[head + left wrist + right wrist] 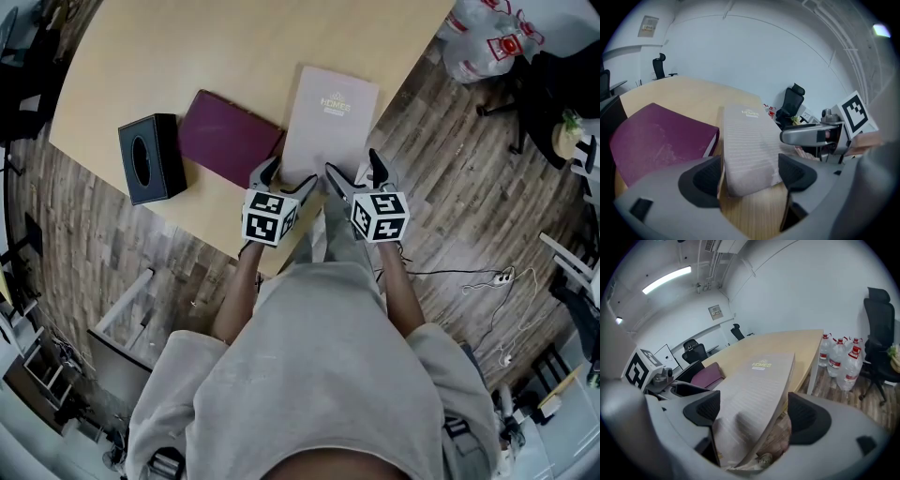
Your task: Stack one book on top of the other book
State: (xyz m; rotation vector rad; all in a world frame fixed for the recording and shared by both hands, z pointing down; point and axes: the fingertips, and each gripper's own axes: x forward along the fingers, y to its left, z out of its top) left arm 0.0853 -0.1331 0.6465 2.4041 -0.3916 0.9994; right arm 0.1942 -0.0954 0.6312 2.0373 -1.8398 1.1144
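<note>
Two books lie on the wooden table (234, 47). The pale book (330, 117) lies directly ahead of the person, its long axis running away from them and its near short edge at the table's near edge. The maroon book (228, 139) lies to its left, turned obliquely so that its long axis runs from far-left to near-right. Its near-right corner is touching, or just beside, the pale book's left edge. A black tissue box (150, 157) stands further left, just beside the maroon book.

Both tools are at the pale book's near edge, the left gripper (289, 175) at the near-left corner and the right gripper (354, 167) at the near-right corner. In each gripper view the jaws stand apart, with the book's near end lying in the gap between the pads. Neither pair appears to be pressed onto the cover.

The stacking has not begun. The move turns on a short sideways carry. The maroon book lies to the left of both grippers and nearer the left one, so the pale book would probably travel leftward and need turning to match the maroon book's oblique axis.
</note>
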